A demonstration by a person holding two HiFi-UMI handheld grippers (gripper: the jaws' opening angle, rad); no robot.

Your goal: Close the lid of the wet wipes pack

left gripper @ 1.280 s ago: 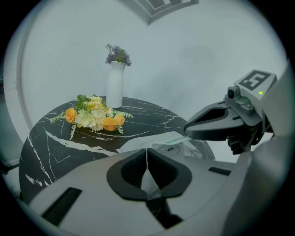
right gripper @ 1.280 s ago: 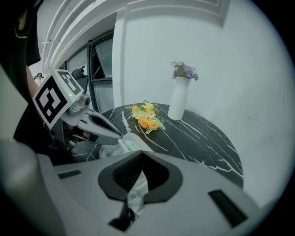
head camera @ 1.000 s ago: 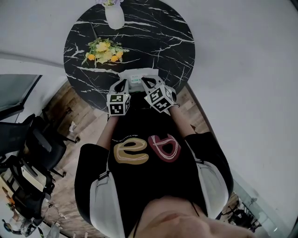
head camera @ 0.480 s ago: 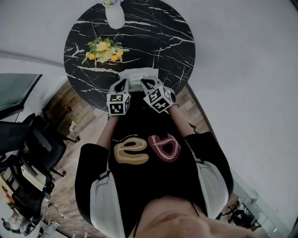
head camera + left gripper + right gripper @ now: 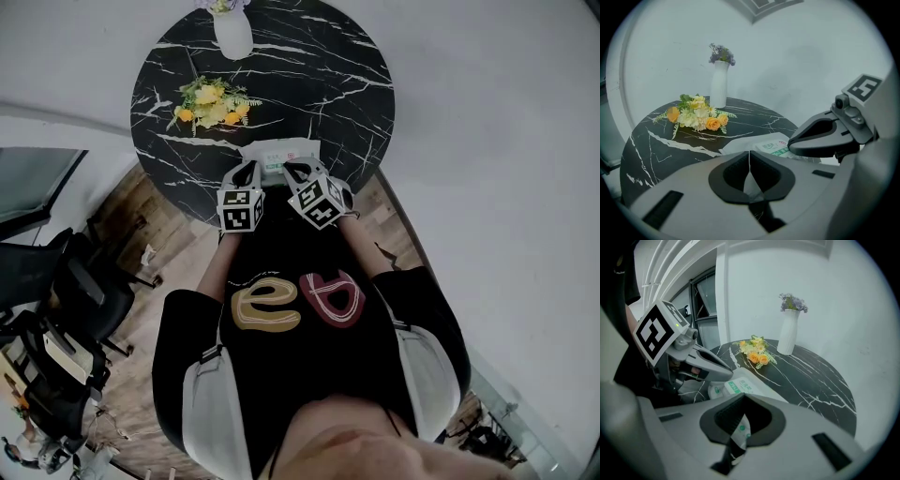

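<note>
Two tools meet over the wet wipes pack in the head view: the left hand-held gripper and the right hand-held gripper. The white, soft pack lies flat at the near edge of the black marble tabletop.

Left gripper view: its jaws are pressed together, and the pack's green-printed label lies just beyond.

Right gripper view: its jaws are likewise closed. Green-dotted wrapper shows in the slit, perhaps pinched.
</note>
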